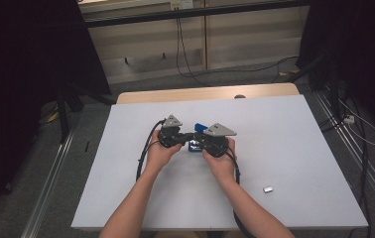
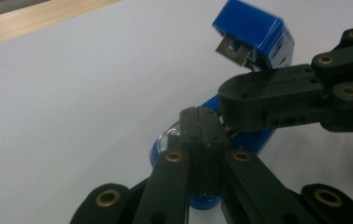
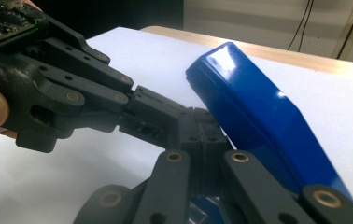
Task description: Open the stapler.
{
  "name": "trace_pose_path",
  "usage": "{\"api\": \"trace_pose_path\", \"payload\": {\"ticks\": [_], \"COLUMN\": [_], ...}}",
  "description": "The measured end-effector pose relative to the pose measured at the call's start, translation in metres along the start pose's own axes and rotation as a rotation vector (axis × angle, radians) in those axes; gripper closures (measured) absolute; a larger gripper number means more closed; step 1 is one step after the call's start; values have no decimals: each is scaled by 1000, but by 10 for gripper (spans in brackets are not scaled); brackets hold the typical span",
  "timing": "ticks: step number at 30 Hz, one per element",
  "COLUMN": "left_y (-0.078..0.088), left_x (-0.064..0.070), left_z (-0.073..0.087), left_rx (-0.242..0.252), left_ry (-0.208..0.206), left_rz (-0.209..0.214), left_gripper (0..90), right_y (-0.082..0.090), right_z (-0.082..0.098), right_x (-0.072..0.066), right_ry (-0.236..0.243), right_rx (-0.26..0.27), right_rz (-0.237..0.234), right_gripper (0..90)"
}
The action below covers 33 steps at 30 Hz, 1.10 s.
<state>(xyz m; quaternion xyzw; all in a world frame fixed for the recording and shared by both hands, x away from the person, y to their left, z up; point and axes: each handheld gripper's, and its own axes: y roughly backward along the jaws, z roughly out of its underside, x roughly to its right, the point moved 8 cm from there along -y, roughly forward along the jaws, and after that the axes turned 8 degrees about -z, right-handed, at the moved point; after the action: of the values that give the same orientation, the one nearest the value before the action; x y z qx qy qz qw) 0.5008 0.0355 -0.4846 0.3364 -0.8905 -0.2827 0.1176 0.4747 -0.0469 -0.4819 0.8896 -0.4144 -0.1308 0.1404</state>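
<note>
One white-topped desk [image 1: 284, 148] with a wooden far edge carries everything here. Two black hand-held grippers with grey three-cornered top plates meet near its middle: the left gripper [image 1: 188, 137] comes in from the left, the right gripper [image 1: 199, 140] from the right, their tips almost touching. There is one glossy blue plastic stapler [image 1: 198, 136] with a metal staple channel, lying on the desk between the two grippers, its hinged top arm swung open and tilted up toward the far side. In the left gripper view the stapler's blue base [image 2: 254, 140] sits just beyond and below the left jaws, which are clenched together with nothing visibly between them. In the right gripper view the blue top arm [image 3: 263, 116] rises just to the right of the right jaws, which are also pressed together; whether they pinch part of the stapler cannot be told. One small silver metal block [image 1: 268, 189] lies well apart, near the desk's near right corner.
</note>
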Motion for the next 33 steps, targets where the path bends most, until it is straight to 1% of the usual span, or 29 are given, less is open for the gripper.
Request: {"api": "trace_pose_path", "payload": {"ticks": [2,3,5,7,10,12,13,15,17,18,19,20,23,25,26,27,28,29,32,33], "left_y": [-2,-3,-4,-4,-4,-5,-5,-5,-5,-5,-5,-5,-5,-5,-5,-5,-5,-5,-5,-4], "left_x": [-1,-1,-2,-1,-1,-1,-1,-2,-1,-2,-2,-2,-1,0,0,0,0,1,2,2], "left_z": [2,3,4,5,6,6,6,6,7,7,7,7,6,6,6,6,6,6,6,6], "left_rx": [2,-2,0,2,-7,-14,-12,-11,-7,-5,-8,-8,-16,-17,-13,-20,-20,-23,-21,-25], "left_ry": [22,26,26,31,21,12,21,14,22,30,26,26,-21,-24,-18,-29,-29,-32,-35,-34], "left_rz": [4,9,8,10,3,-3,-2,-4,1,5,6,6,-14,-15,-18,-22,-22,-30,-31,-34], "left_gripper": [900,900,900,900,900,900,900,900,900,900,900,900,900,900,900,900,900,900,900,900], "right_y": [2,3,6,9,9,11,13,14,16,17,17,18,22,25,25,30,30,33,37,39], "right_z": [-2,-4,-6,-7,-7,-8,-9,-10,-10,-10,-10,-11,-12,-13,-13,-14,-14,-13,-13,-13], "right_x": [1,3,5,6,6,7,9,9,10,10,11,12,14,16,16,20,20,23,24,26], "right_ry": [5,12,24,52,62,86,96,88,100,94,92,97,97,88,88,77,77,88,88,95], "right_rx": [0,8,19,13,5,2,3,-1,-6,-4,-3,-5,-7,-4,-4,-5,-5,-6,-8,-14], "right_rz": [13,20,39,59,59,85,103,95,111,108,109,122,141,146,146,154,154,162,172,182], "right_gripper": [900,900,900,900,900,900,900,900,900,900,900,900,900,900,900,900,900,900,900,900]}}
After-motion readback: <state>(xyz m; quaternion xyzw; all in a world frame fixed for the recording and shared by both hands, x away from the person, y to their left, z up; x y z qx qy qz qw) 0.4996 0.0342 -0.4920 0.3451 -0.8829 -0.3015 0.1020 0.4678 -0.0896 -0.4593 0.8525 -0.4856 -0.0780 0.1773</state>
